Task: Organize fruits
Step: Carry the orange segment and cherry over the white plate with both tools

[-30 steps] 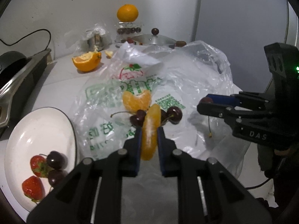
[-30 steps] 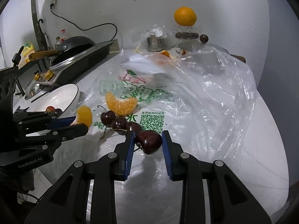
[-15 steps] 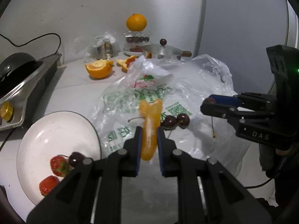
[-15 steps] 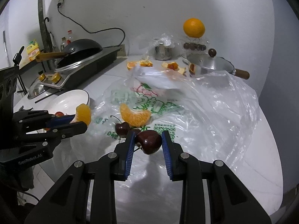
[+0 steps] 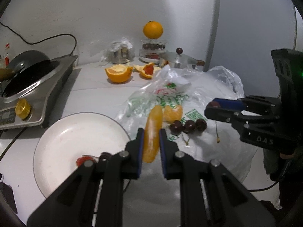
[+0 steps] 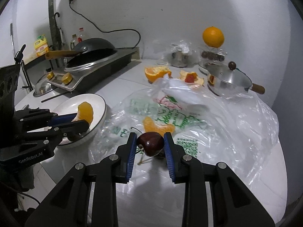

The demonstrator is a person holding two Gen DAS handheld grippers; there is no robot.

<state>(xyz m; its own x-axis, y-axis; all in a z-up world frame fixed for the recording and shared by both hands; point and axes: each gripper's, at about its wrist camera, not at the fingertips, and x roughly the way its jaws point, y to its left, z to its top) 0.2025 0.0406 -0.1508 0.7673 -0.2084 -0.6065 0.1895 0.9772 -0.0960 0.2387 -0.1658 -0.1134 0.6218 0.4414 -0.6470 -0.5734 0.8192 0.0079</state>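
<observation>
Left wrist view shows a big white counter (image 5: 90,87) with a grey stove (image 5: 36,94) at the left and a dark pan (image 5: 24,64) on top of it. A large clear plastic bag (image 5: 200,87) with green print lies spread over the right side, and the green words are too blurry to read. A round white plate (image 5: 62,138) sits near the front, just left of the bag, with a strawberry (image 5: 83,159) and a dark cherry on it, partly hidden by the gripper. A silver pot (image 6: 227,79) with a wooden handle stands at the back right, touching the bag's far edge. A whole orange (image 5: 153,29) sits on a clear box by the wall, and cut orange halves (image 5: 119,73) lie in front of it. Three cherries (image 5: 187,126) and some orange pieces (image 5: 173,113) rest on the bag. The left gripper (image 5: 150,141) is squeezed tight on an orange slice (image 5: 152,136), held up just right of the plate's rim. The right gripper (image 6: 150,144) is pinched on a dark red cherry (image 6: 150,143), up over the bag's front part. The right gripper's side reads "DAS", and the left one reads something like "GenRobot.AI". The counter drops off close behind both grippers, and bare counter lies between the plate and the cut oranges.
</observation>
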